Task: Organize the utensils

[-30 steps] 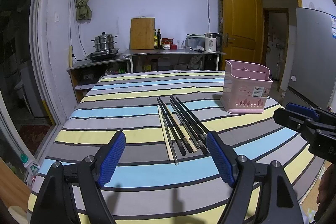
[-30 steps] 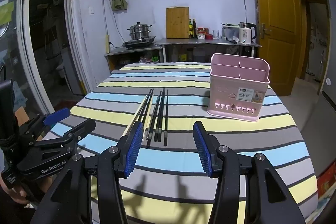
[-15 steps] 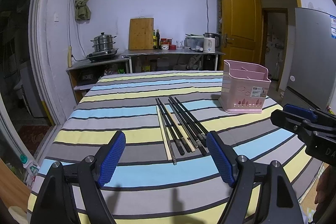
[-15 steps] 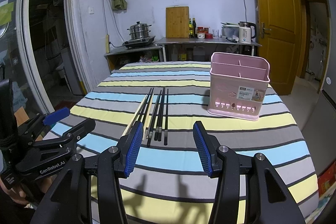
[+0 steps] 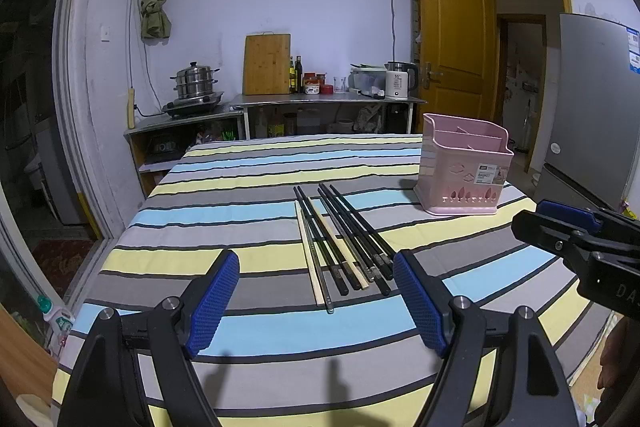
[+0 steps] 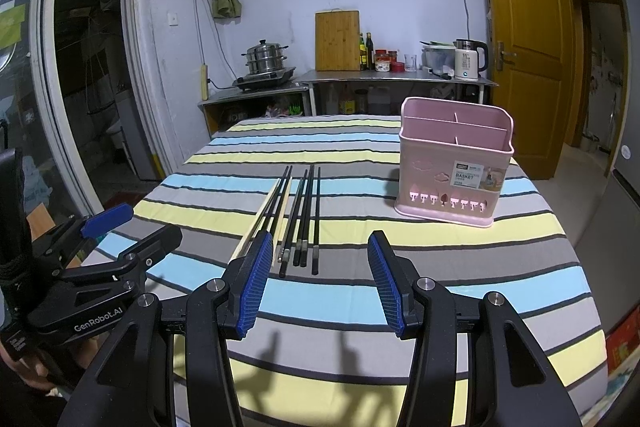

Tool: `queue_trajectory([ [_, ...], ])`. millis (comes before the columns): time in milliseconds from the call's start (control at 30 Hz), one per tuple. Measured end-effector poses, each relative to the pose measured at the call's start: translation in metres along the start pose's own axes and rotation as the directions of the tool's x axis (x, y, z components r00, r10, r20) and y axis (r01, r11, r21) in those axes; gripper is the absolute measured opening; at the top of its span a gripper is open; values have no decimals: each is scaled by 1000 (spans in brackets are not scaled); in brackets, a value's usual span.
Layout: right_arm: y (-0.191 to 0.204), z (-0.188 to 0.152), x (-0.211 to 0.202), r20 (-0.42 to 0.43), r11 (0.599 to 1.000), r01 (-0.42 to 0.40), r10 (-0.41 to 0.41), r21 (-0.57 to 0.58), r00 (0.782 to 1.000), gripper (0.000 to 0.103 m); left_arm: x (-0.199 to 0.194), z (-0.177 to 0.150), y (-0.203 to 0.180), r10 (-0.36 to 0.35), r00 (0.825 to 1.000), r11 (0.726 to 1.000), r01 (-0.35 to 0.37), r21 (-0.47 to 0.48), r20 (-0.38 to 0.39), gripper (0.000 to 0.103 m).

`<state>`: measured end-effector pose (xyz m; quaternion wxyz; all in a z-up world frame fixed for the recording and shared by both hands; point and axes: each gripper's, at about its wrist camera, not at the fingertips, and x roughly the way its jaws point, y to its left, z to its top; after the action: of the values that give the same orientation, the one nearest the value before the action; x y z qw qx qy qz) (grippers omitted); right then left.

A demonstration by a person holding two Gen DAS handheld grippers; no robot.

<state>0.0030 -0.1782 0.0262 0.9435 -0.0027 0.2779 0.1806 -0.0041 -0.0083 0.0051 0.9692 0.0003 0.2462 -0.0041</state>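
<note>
left tongs and right tongs: both spread apart, holding nothing, above the striped worktop. chopsticks lie just ahead, side by side. pink basket stands farther, right of them.

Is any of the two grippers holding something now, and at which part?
Nothing is held. The left gripper and the right gripper both have open, empty jaws, and the chopsticks lie untouched on the striped tablecloth.
</note>
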Motion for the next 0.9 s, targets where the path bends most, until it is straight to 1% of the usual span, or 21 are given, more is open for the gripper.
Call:
queue_trajectory([
  [900, -1, -1, 2, -10, 1000, 0, 0, 2, 1000, 50, 1, -1, 0, -11, 1000, 1000, 11, 0, -5, 79],
])
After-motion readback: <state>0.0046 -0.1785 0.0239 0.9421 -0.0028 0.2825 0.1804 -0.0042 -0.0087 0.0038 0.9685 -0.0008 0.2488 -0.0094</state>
